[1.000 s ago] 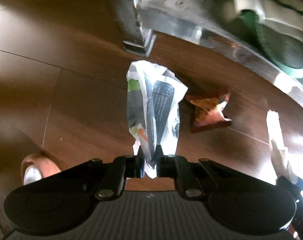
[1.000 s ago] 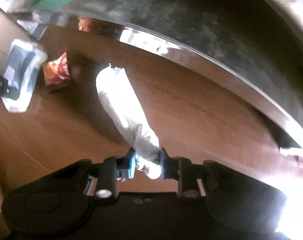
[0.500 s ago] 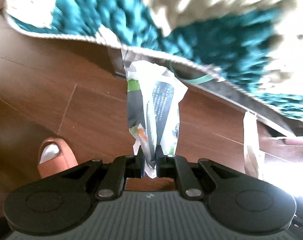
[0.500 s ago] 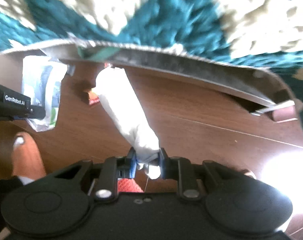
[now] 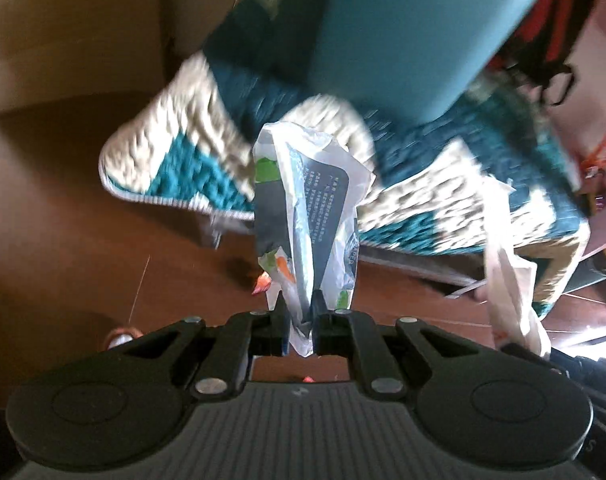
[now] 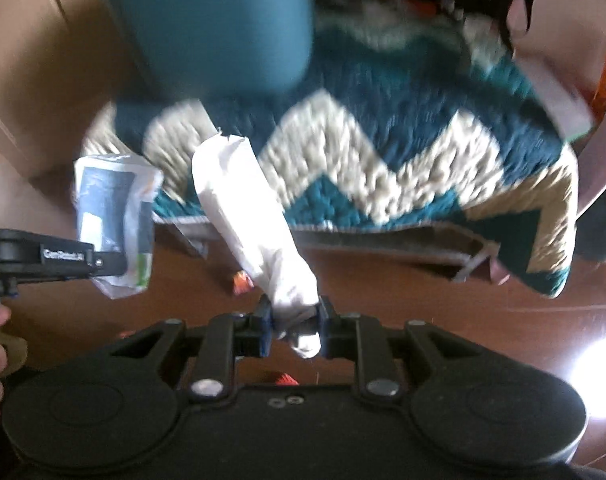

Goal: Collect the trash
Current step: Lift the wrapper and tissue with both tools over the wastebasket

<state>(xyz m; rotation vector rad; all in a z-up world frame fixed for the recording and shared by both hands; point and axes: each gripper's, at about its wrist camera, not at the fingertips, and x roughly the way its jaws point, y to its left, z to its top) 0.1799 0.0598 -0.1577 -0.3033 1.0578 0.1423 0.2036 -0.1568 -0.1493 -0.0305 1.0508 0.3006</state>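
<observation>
Glossy dark brown plank floor (image 5: 83, 240) underneath, open and bare to the left in the left wrist view. Above it a chunky knitted teal-and-cream zigzag throw (image 6: 383, 168) draped over a low seat, hem hanging over a grey metal frame edge (image 6: 403, 246); smooth teal cushion (image 5: 403, 32) on top, blurred. Beige flat panel (image 5: 63, 20) at far left.

Left gripper (image 5: 301, 316) pinched nearly closed on the lower end of a crinkled clear plastic wrapper with dark printed label and green and orange patches (image 5: 307, 208), wrapper standing up from the jaws, off the floor. Right gripper (image 6: 293, 318) clamped narrow on the twisted end of a crumpled white paper bag (image 6: 247, 216), bag leaning up and left, also in the air. Wrapper and bag side by side, apart, not touching.

Versus one second earlier: view then low under the metal frame, floor close; now both hands raised well up, throw top and cushion in view, floor far below. Same grip on both items.

Small orange-red snack packet (image 6: 241, 282) left on the floor near the frame edge.
</observation>
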